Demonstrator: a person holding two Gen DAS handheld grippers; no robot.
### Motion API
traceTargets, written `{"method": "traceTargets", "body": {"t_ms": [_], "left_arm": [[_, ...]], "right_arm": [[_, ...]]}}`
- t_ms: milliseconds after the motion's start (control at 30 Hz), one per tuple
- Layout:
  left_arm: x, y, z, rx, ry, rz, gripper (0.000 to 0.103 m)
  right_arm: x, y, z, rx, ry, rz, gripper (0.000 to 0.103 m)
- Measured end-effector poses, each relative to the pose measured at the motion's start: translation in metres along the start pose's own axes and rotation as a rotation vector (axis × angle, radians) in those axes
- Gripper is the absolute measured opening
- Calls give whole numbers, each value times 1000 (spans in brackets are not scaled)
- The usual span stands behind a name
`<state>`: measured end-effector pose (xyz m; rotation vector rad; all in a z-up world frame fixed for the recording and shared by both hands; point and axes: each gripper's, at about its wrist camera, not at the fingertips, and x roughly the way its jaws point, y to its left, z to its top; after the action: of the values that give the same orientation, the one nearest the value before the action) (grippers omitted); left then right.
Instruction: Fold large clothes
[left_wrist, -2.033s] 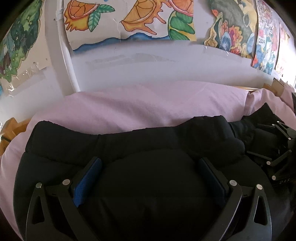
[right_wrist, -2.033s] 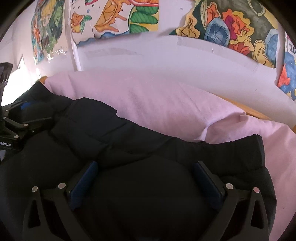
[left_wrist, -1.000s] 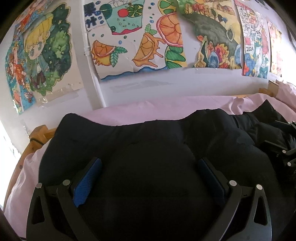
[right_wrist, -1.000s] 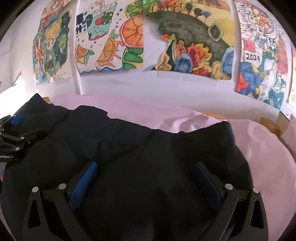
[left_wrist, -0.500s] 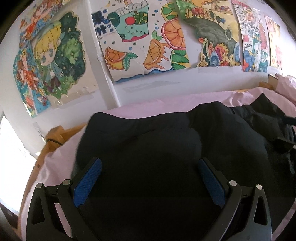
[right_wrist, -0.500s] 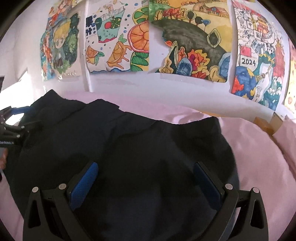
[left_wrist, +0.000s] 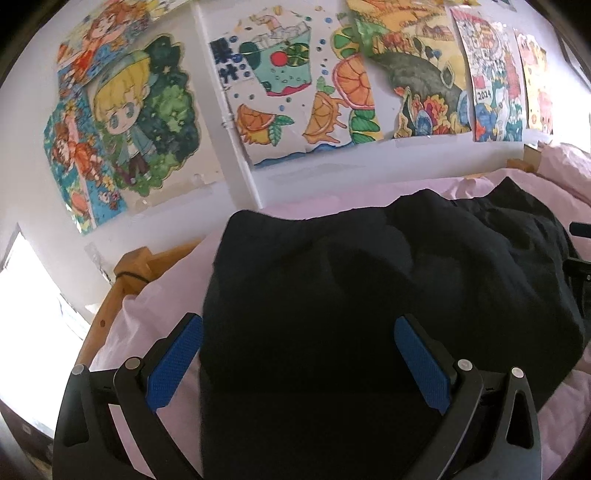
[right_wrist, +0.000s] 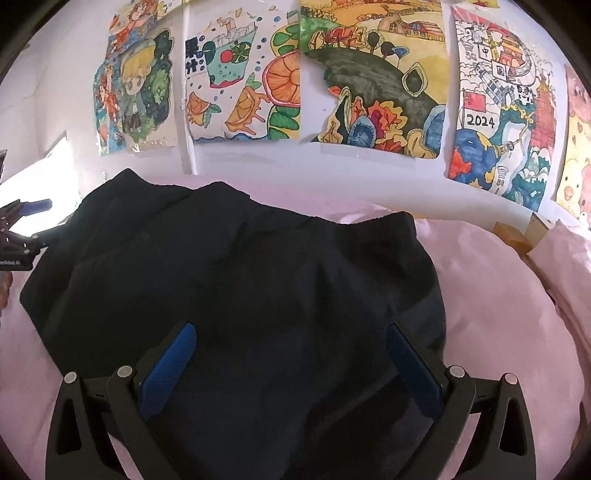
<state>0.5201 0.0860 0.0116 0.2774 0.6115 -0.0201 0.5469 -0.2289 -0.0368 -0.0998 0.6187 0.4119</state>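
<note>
A large black garment (left_wrist: 369, 295) lies bunched on the pink bed sheet (left_wrist: 162, 295). In the left wrist view its left edge runs down between my fingers. My left gripper (left_wrist: 299, 325) hangs open just above it, blue pads wide apart and gripping nothing. In the right wrist view the same black garment (right_wrist: 240, 280) spreads across the pink sheet (right_wrist: 498, 314), its right edge near my right pad. My right gripper (right_wrist: 290, 332) is open over it too. The left gripper (right_wrist: 22, 229) shows at that view's left edge.
A white wall with several colourful drawings (right_wrist: 369, 92) rises right behind the bed. A wooden bed frame corner (left_wrist: 140, 266) sticks out at the left, beside a bright window. A white pipe (left_wrist: 236, 147) runs down the wall. Pink bedding (right_wrist: 561, 266) is bunched at the right.
Both grippers have drawn back and up from the garment, still open. More wall and more pink sheet show now. The garment lies lower and further ahead of both.
</note>
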Motion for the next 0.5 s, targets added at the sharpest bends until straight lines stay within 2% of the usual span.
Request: {"method": "traceTargets", "body": {"t_ms": [300,400,500], "left_arm": [[-22,39,-18,-68,-5,-24,102],[-29,52,-22,-94,-41,-60,102],[-25,61,-24,-109,-27,-95,102]], "right_arm": [[-10,-12,-9,33,22,15,103],[-11,-20,-12,48,45,28,103],[-15,-33,-15,82,55,45,103]]}}
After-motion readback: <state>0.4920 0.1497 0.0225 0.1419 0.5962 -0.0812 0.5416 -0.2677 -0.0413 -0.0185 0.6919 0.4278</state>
